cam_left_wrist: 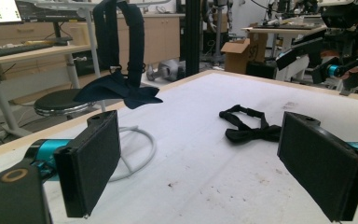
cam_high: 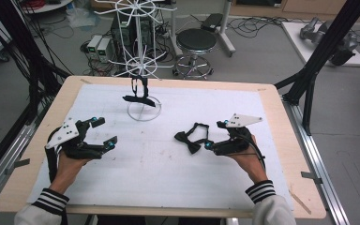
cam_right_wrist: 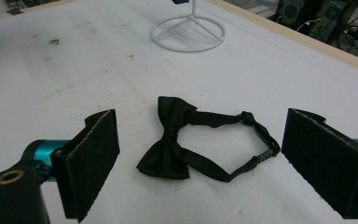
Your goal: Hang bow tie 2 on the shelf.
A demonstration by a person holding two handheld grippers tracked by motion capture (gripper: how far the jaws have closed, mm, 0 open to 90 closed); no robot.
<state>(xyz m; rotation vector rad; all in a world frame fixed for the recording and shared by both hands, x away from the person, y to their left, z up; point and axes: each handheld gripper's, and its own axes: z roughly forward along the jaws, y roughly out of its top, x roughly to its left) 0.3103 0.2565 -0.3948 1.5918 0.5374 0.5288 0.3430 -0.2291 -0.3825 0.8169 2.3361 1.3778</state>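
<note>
A black bow tie [cam_high: 190, 138] with its looped strap lies flat on the white mat, right of centre; it also lies ahead of the jaws in the right gripper view [cam_right_wrist: 172, 140] and farther off in the left gripper view [cam_left_wrist: 247, 127]. My right gripper [cam_high: 214, 134] stands open just right of the bow tie, with its jaws either side of it and nothing gripped. A second dark bow tie [cam_high: 139, 97] hangs by its strap from the white wire stand [cam_high: 143, 56], seen close in the left gripper view [cam_left_wrist: 121, 91]. My left gripper [cam_high: 104, 132] rests open at the mat's left side, empty.
The stand's round wire base [cam_right_wrist: 188, 33] sits on the mat [cam_high: 168, 159] near the far edge. The wooden table edge [cam_high: 281, 140] frames the mat. A black stool [cam_high: 196, 44], cables and black frame posts [cam_high: 316, 51] stand beyond the table.
</note>
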